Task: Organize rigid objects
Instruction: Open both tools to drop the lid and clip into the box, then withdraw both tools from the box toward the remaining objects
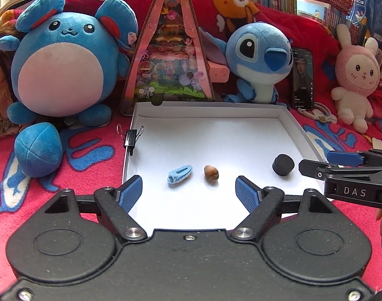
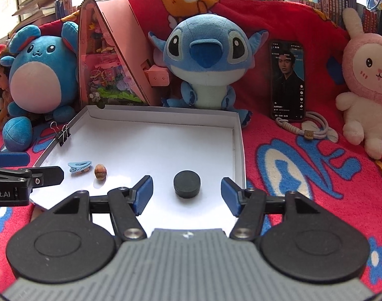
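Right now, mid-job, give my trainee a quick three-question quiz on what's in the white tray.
1. True or false: the black binder clip lies flat in the middle of the white tray.
2. How many loose items lie on the tray floor?
3. Which lies nearest the right tongs: (a) blue hair clip, (b) brown nut, (c) black puck?

Key: 1 false, it is clipped on the tray's wall; 2 three; 3 c.

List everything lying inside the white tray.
In the white tray: a blue hair clip, a brown nut-like piece and a black puck. A binder clip grips its left wall. Both grippers' bodies hide the tray's near edge.
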{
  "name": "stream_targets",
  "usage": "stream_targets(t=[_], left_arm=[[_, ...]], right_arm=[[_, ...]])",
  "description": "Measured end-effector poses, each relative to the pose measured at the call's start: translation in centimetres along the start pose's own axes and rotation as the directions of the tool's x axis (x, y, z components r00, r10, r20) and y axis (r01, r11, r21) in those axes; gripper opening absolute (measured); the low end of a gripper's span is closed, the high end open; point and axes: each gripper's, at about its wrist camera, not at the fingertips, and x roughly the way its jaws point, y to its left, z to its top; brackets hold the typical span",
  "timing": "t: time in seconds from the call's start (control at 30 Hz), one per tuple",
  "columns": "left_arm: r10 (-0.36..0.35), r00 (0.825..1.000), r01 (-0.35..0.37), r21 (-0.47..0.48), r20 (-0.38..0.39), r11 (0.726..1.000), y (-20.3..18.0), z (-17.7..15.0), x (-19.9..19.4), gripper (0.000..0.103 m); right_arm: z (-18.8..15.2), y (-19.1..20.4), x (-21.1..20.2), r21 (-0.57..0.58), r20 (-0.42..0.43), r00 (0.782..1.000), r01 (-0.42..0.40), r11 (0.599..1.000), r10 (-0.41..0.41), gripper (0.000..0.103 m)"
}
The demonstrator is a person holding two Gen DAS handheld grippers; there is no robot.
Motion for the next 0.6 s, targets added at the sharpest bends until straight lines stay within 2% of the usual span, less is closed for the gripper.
stream_targets(t=[0.3, 0.6], left_arm=[[-0.024, 1.0, 0.023, 0.028, 0.02, 0.999, -1.0, -3.3, -2.7, 0.081], [-0.042, 0.999, 0.041, 0.037, 0.028, 0.998, -1.5, -7.0, -4.8, 0.081]], right_arm=[[-2.7, 1.3, -3.8, -0.079, 0.058, 0.997, -0.043, 0.996, 0.048, 0.082], [-5.8, 1.9, -6.4, -0.143, 0.084, 0.994, -0.062, 0.988, 0.075, 0.085]])
